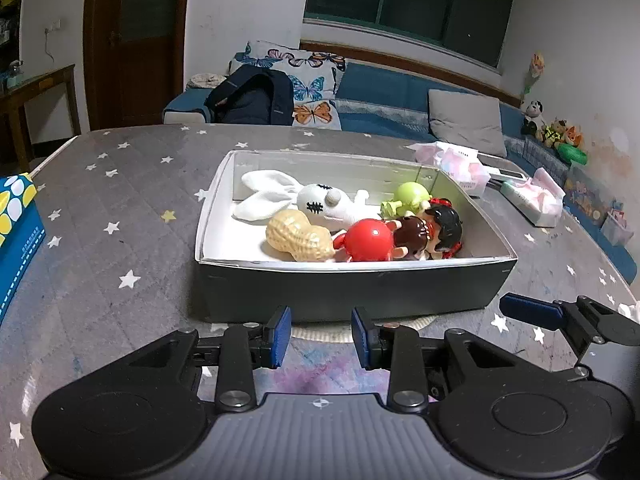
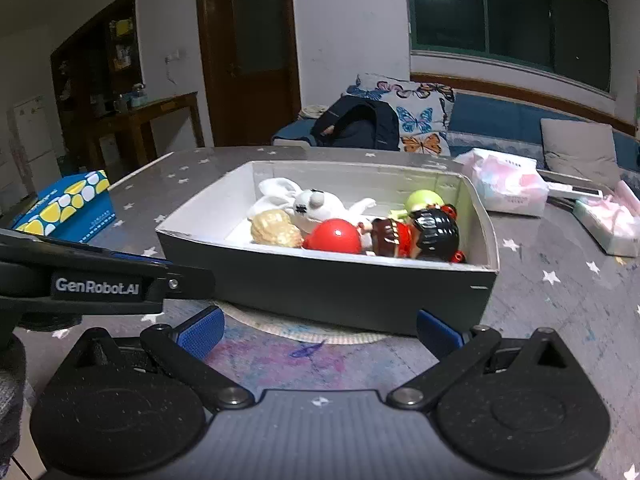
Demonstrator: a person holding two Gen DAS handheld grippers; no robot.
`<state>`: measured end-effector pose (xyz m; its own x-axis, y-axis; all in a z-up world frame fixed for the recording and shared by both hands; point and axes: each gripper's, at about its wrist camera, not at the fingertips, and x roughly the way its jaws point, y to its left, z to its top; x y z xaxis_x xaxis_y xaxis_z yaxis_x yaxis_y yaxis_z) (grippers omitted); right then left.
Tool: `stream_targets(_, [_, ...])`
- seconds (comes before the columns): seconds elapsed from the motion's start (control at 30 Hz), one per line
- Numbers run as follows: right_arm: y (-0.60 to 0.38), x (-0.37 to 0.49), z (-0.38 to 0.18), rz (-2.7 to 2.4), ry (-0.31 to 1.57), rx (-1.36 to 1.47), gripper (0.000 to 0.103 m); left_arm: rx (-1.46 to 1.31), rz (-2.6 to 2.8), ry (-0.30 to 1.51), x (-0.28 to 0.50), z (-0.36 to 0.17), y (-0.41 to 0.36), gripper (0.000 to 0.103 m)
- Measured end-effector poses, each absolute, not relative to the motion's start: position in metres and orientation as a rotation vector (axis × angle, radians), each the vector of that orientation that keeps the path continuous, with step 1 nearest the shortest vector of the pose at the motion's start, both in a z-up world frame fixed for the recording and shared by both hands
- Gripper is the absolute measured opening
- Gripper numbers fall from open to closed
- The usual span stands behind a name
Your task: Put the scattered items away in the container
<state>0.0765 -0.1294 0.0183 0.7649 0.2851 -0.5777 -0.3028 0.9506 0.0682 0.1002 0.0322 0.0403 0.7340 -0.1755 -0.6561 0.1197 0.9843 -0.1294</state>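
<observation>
Inside the grey box (image 1: 348, 292), a white rabbit (image 1: 320, 202), peanut toy (image 1: 298, 238), red ball (image 1: 368, 244), green figure (image 1: 408, 196) and dark-haired doll (image 1: 440, 228) lying together, left gripper (image 1: 320, 336) and right gripper (image 2: 320, 332) hovering just before the box's near wall, jaws standing apart, gripping nothing.

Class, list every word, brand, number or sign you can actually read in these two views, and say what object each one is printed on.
"GenRobot.AI": white lettering on the black side of the left gripper, in the right wrist view.
Blue tissue box: small print on its side, too small to read.
Pink tissue pack: dark print, blurred, unreadable.
Grey box of toys: one small mark by its right front corner, not legible.
</observation>
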Motion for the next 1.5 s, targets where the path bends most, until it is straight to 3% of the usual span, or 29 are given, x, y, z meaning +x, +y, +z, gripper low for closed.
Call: stream_targets(1.5, [-0.130, 0.086, 0.004, 0.270, 0.677, -0.064, 0.103, -0.010, -0.136, 0.756, 0.105, 0.021, 0.023, 0.035])
